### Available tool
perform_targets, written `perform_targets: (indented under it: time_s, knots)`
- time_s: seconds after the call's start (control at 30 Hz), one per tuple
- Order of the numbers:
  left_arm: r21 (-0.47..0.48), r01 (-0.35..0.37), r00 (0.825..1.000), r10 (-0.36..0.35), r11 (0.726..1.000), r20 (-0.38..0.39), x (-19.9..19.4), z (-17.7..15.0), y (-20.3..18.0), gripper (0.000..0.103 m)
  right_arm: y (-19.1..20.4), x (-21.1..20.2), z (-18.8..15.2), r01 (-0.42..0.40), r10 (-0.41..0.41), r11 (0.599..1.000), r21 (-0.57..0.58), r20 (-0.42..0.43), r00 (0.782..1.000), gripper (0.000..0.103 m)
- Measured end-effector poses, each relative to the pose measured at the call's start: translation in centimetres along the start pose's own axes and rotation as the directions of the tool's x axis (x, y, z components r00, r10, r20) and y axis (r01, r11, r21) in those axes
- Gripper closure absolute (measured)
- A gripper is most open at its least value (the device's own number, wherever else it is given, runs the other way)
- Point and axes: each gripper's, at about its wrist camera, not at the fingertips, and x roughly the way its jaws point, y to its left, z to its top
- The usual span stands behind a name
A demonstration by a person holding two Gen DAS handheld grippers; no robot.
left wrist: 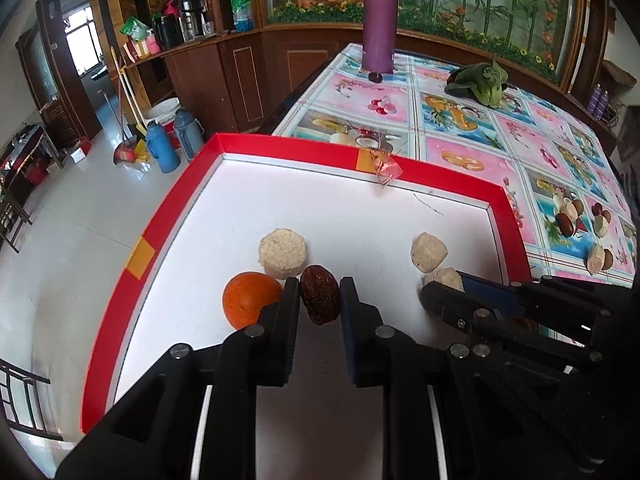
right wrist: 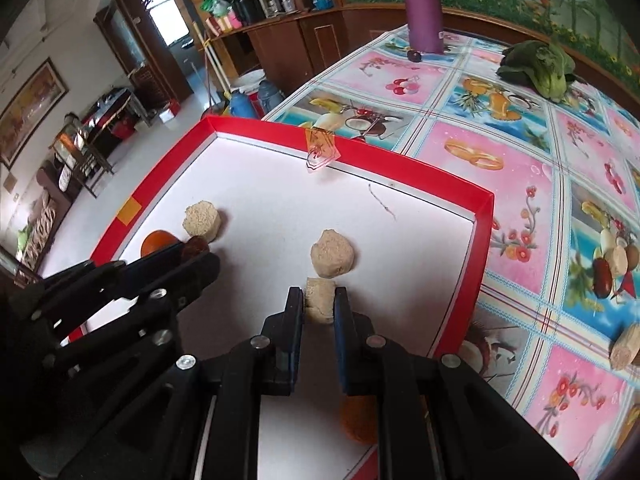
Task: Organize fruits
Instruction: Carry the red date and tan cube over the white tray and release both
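A red-rimmed white tray [left wrist: 304, 148] [right wrist: 400, 168] sits on the table's near left corner. My left gripper [left wrist: 320, 292] is shut on a dark red date [left wrist: 320, 300] low over the tray floor. An orange [left wrist: 250, 300] and a round beige cake [left wrist: 283, 253] lie just left of it. My right gripper [right wrist: 319, 300] is shut on a small beige cake [right wrist: 320, 306], right behind another beige cake [right wrist: 332, 254]. In the right wrist view the left gripper [right wrist: 200, 258] shows at the left with the date [right wrist: 195, 245] and the orange [right wrist: 158, 240].
On the flowered tablecloth [left wrist: 460, 120] stand a purple flask [left wrist: 379, 20], a small dark fruit [left wrist: 375, 77] and a leafy green vegetable [left wrist: 480, 80]. Several dates and beige cakes [left wrist: 596, 258] lie right of the tray. An orange object [right wrist: 356, 420] shows under my right gripper.
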Motion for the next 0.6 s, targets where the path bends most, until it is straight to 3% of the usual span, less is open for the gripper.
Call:
perform_targets:
  time_s: [0.13,0.27,0.3,0.37,0.43,0.6]
  knots:
    - [0.03,0.007,1.0,-0.006,1.0,-0.016,0.2,0.3,-0.4,0.081,0.0,-0.3,-0.1,-0.016,0.016,1.0,-0.018,-0.017,1.0,0.089]
    - [0.022,0.029,0.998,-0.028,0.999,-0.049,0.4,0.6,-0.4,0.078,-0.1,-1.7,-0.1,-0.011,0.012,0.999,-0.049,0.018,1.0,0.086]
    - [0.011,0.035,0.998,-0.035,0.999,-0.05,0.3,0.6,-0.4,0.071,-0.3,-2.6,-0.1,-0.014,0.016,0.998,-0.055,0.04,0.999,0.085]
    - [-0.012,0.043,0.998,-0.043,0.999,-0.044,-0.2,0.7,-0.2,0.057,-0.9,-4.1,-0.1,-0.027,0.032,0.998,-0.061,0.081,0.996,0.07]
    - [-0.021,0.022,1.0,-0.023,1.0,-0.015,-1.1,0.8,-0.2,0.054,-2.0,-6.2,-0.4,-0.029,0.038,0.998,-0.063,0.149,0.988,0.059]
    - [-0.011,0.035,0.998,-0.034,0.999,0.056,-3.7,1.0,-0.8,0.052,-7.7,-12.0,-2.6,0.025,-0.024,1.0,-0.001,0.291,0.957,0.058]
